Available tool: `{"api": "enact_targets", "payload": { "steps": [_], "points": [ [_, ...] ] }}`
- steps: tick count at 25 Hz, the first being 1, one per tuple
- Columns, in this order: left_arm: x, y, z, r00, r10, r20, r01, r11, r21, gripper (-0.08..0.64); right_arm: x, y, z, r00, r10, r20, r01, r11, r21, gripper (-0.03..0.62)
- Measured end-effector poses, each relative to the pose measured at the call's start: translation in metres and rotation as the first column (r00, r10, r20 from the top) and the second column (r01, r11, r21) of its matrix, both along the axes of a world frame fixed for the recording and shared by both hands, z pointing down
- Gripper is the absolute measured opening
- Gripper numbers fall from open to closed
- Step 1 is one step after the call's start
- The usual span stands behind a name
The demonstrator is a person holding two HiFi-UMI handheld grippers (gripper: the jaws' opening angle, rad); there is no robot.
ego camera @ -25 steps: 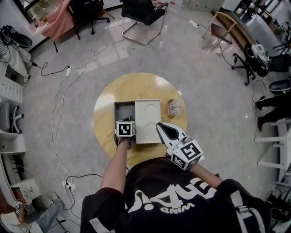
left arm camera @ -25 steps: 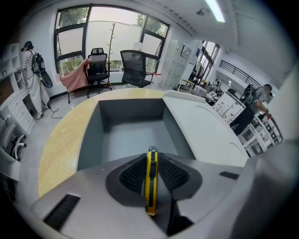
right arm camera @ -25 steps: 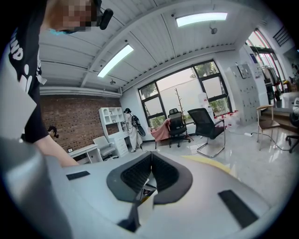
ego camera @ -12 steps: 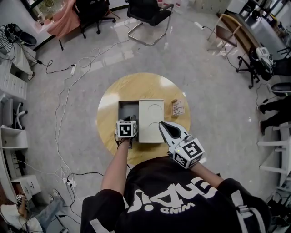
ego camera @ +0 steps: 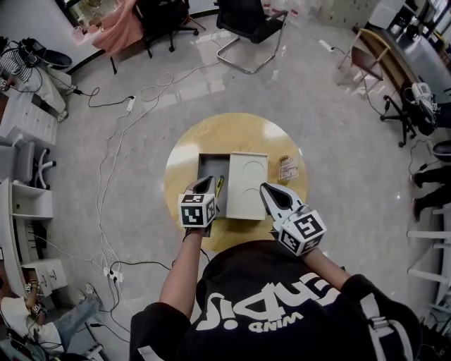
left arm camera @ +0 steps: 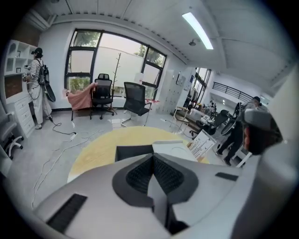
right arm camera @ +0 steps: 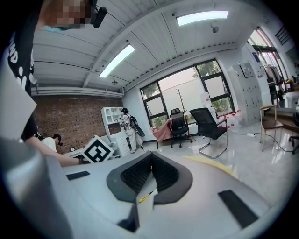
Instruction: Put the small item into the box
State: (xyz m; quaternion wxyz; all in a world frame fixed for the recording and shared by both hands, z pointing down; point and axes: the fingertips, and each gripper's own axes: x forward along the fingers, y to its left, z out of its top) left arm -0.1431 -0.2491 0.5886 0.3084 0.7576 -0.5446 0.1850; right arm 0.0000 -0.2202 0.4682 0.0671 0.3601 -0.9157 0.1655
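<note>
An open grey box point(ego camera: 209, 171) sits on the round wooden table point(ego camera: 232, 134), its pale lid point(ego camera: 246, 185) lying flat to the right. A small yellow item point(ego camera: 219, 185) lies inside the box by its right wall. My left gripper point(ego camera: 206, 182) hangs over the box's near edge, and its jaws point(left arm camera: 153, 156) are shut with nothing between them. The box point(left arm camera: 133, 151) and lid point(left arm camera: 176, 149) show just beyond its tips. My right gripper point(ego camera: 266, 188) hovers at the lid's near right corner, also shut point(right arm camera: 151, 154) and holding nothing. A sliver of the yellow item point(right arm camera: 147, 196) shows beneath its jaws.
A small printed packet point(ego camera: 287, 169) lies on the table right of the lid, and shows as a card point(left arm camera: 202, 143) in the left gripper view. Office chairs point(ego camera: 250, 21), floor cables point(ego camera: 113, 141) and shelving point(ego camera: 28, 127) surround the table. A person point(left arm camera: 36, 88) stands by the far-left shelves.
My left gripper has drawn back and risen from the box, and the yellow item now shows inside it. The right gripper stays near the lid's corner. The head view shifted slightly.
</note>
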Motion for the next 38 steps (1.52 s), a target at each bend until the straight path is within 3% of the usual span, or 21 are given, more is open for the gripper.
{"api": "enact_targets", "payload": {
  "steps": [6, 12, 20, 26, 38],
  "points": [
    [-0.006, 0.027, -0.069, 1.0, -0.004, -0.03, 0.01, 0.985, 0.171, 0.011, -0.008, 0.007, -0.003, 1.0, -0.026, 0.005, 0.026, 1.0, 0.011, 0.003],
    [-0.002, 0.055, -0.116, 0.996, 0.011, -0.084, 0.019, 0.94, 0.341, 0.011, -0.008, 0.011, -0.007, 0.998, -0.058, 0.011, 0.058, 0.998, 0.019, 0.003],
    [-0.006, 0.088, -0.133, 0.994, -0.031, -0.102, 0.075, 0.882, 0.464, 0.009, -0.011, 0.019, -0.009, 0.997, -0.079, 0.024, 0.078, 0.996, 0.05, 0.003],
    [-0.008, 0.099, -0.139, 0.99, -0.071, -0.125, 0.124, 0.86, 0.495, 0.009, -0.007, 0.025, -0.01, 0.997, -0.078, 0.026, 0.077, 0.995, 0.059, 0.003],
    [-0.007, 0.109, -0.135, 0.99, -0.077, -0.118, 0.125, 0.869, 0.479, 0.009, -0.008, 0.034, -0.011, 0.997, -0.068, 0.022, 0.066, 0.995, 0.076, 0.003]
  ]
}}
